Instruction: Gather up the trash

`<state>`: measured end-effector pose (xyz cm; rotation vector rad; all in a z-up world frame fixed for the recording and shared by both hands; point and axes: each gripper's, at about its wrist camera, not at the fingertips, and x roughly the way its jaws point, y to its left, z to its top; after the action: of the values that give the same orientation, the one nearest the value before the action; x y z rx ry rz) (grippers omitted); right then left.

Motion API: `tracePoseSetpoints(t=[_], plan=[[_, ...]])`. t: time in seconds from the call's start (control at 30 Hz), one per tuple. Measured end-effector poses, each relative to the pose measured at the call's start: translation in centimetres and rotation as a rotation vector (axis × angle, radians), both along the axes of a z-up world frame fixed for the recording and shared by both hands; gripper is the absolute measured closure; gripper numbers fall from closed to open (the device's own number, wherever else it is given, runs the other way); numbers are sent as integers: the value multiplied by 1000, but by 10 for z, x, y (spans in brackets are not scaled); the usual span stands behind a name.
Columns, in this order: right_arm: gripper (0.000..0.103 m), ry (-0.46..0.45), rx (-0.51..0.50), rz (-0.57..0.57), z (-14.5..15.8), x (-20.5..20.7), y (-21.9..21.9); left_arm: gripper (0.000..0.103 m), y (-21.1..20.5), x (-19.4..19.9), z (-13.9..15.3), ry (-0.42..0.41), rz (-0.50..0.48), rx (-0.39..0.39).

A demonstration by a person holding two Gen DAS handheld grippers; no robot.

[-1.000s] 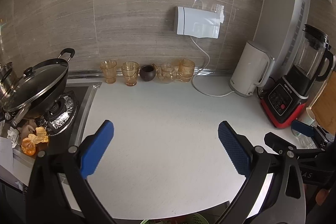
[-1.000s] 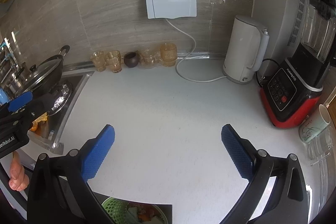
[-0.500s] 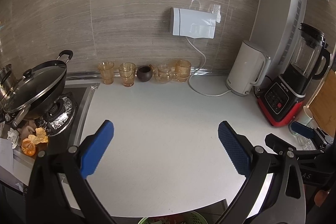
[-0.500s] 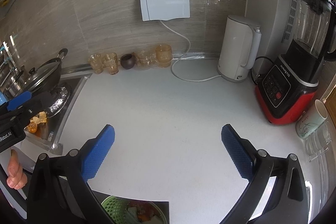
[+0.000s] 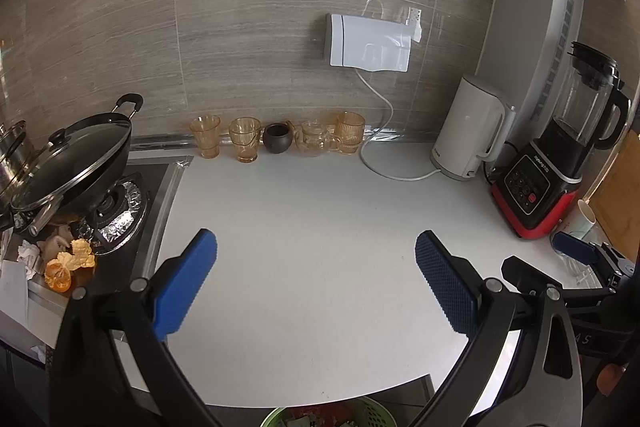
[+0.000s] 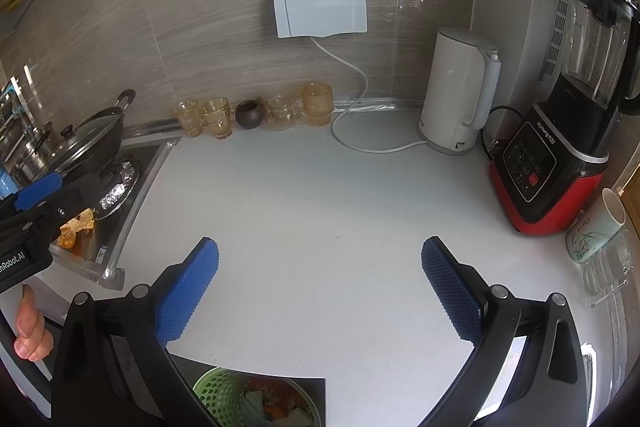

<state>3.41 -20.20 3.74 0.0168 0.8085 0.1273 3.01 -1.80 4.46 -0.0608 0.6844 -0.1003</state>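
Here is the white counter (image 5: 312,211), broad and bare through its middle, running from the stove (image 5: 160,183) on the left to the appliances on the right. Over there stands the red-based blender (image 6: 560,155), and beside it the white kettle (image 6: 460,87) with its cord curling along the back wall. On the stove sits the black wok (image 5: 76,163) under a glass lid. Against the wall, a row of amber glasses (image 5: 244,139) lines up next to a small dark pot (image 5: 276,137). Down below the counter's front edge, the green basket (image 6: 224,397) shows with scraps already inside. Now the grippers: the left gripper (image 5: 316,283) hovers over the counter, jaws spread wide, nothing between the blue pads. The right gripper (image 6: 320,287) is just the same, wide apart and empty, hanging above the counter near its front edge. And the trash: orange peels (image 5: 68,265) and crumpled tissue (image 5: 28,255) lie at the stove's front corner, just beside the foil-lined burner, well left of both grippers. A thumb (image 6: 28,331) shows at the left edge of the right view
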Motion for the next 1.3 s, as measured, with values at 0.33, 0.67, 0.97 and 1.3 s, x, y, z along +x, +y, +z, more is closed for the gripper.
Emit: tracePoseSetpoints(t=[0.33,0.67,0.97,1.3], plan=[[2,-4,0,-1,1,-5,3,8,0,-5,3,-7,1,-5],[2,-6,-1,1,1,-9,6,8,-1,-9,4,-9,2,3],[2,0,-1,-3,1,-9,9,8,-2,-11,3,-6,-3,3],[2,1,-1,-6,0,-8,7,8,-3,-10,4,-4,-7,0]])
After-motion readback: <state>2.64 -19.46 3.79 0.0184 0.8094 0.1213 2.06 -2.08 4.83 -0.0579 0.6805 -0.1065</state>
